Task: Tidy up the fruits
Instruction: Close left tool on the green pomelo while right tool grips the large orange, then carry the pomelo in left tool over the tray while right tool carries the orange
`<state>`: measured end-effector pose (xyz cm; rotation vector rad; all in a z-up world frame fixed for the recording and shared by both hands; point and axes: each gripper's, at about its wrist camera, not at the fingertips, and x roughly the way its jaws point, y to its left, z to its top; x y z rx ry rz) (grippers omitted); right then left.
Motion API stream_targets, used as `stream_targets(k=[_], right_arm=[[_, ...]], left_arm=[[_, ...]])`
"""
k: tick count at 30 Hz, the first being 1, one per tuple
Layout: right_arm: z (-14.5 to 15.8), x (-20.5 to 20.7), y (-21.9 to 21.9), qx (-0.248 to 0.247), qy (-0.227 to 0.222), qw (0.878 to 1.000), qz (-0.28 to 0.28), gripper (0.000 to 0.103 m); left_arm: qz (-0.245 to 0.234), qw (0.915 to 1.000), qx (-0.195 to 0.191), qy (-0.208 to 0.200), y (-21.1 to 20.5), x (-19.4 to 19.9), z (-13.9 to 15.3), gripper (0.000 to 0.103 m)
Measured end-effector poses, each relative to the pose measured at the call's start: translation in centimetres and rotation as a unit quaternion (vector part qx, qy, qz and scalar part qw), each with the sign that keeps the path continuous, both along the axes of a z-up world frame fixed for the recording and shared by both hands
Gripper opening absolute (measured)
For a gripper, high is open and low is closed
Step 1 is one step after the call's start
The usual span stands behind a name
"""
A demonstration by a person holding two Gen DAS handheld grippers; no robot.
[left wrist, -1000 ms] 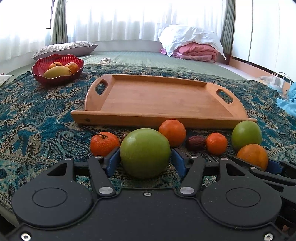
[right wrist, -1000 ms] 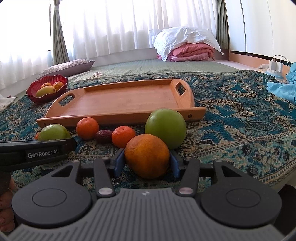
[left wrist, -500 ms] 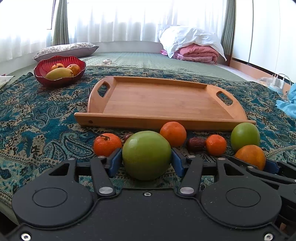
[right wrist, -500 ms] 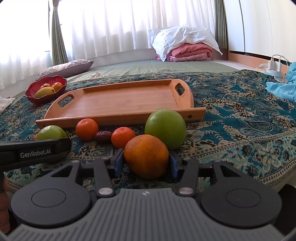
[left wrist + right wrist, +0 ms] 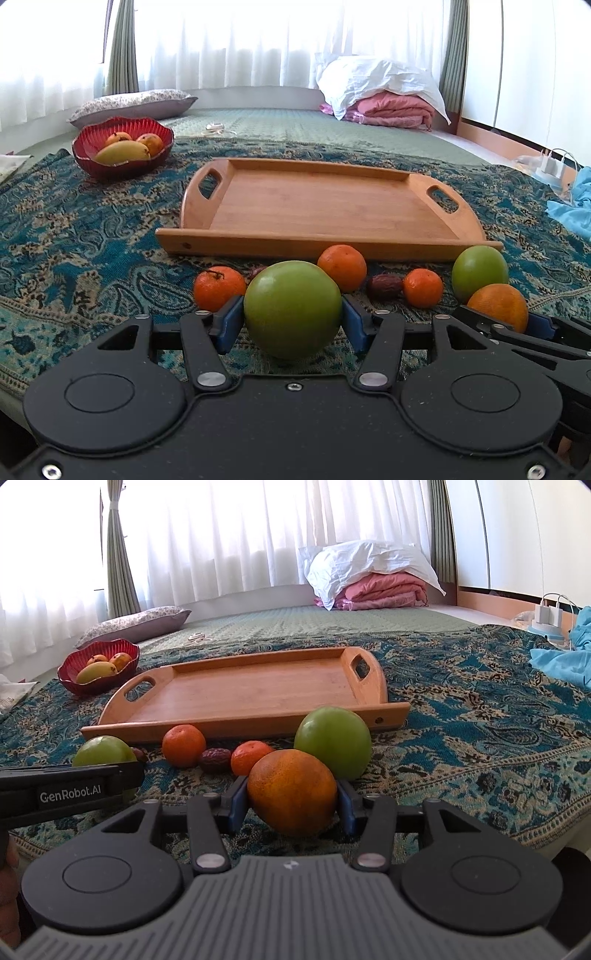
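Fruit gripped at both grippers. Against a second ago, the tray (image 5: 325, 206) is seen from higher and both fruits sit clear of the cloth: lift judged begun. Left gripper (image 5: 292, 318) jaws are closed on a green apple (image 5: 292, 308); right gripper (image 5: 291, 802) jaws on an orange (image 5: 291, 791). Beyond, other fruits remain just before the tray, which holds nothing.

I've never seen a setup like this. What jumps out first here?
Two black grippers each clamp a fruit: the left gripper a green apple, the right gripper a large orange. Behind the loose fruit lies an empty wooden tray, with a red fruit bowl far left.
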<state>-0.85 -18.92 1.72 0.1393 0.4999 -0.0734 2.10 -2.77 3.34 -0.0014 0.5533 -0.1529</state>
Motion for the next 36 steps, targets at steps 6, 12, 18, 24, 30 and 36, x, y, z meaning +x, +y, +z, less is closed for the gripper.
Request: stream_targets(k=[6,12,18,24,30,36], right_arm=[[0.9,-0.1,-0.1,-0.003,-0.014,1.0,0.002,0.053],[1.9,0.1,-0.2,-0.008,-0.031,0.999,0.005,0.053],[2.8,0.8,-0.7,-0.006,-0.043,0.999,0.009,0.053],[4.0,2.1,-1.6,-0.004,-0.053,0.999,0.007,0.053],[4.8,4.2,-2.7,0.002,-0.051,0.999,0.013,0.053],[5.3,6.9,-4.2,0.03,-0.033,0.999,0.021,0.053]], left_arm=[[-0.001,0.9999,-0.004,-0.012,0.3,-0.2,1.0,0.054],[-0.002,0.9996,-0.004,-0.026,0.6,-0.1,2.1,0.054],[-0.001,0.9994,-0.004,-0.034,0.9,0.7,3.2,0.054],[-0.003,0.9991,-0.003,-0.042,1.3,2.0,4.4,0.054],[-0.007,0.9992,-0.006,-0.04,1.5,3.7,5.1,0.054],[-0.004,0.9995,-0.011,-0.028,2.2,6.2,5.7,0.054]])
